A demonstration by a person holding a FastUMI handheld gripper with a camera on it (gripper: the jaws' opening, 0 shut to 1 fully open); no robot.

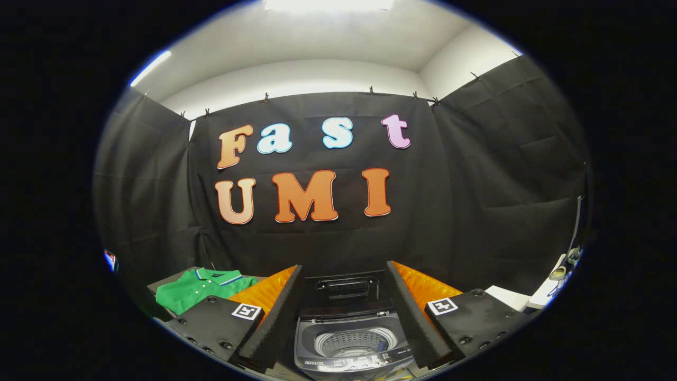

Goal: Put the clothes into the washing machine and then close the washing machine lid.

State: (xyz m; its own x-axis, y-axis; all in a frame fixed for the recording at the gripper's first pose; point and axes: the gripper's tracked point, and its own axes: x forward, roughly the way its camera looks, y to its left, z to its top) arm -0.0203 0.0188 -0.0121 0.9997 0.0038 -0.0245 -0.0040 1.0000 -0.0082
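A small top-loading washing machine [349,344] stands just ahead of me, framed between my two fingers. Its lid [346,290] is raised at the back and the bare drum [353,341] shows inside. A green polo shirt [198,290] with a striped collar lies spread on a surface to the left of the machine, beyond my left finger. My gripper [346,338] is open wide, nothing held between its fingers, and it hangs above and in front of the machine.
Black cloth walls close the booth behind and on both sides. A white surface [508,297] with small items and cables lies to the right of the machine.
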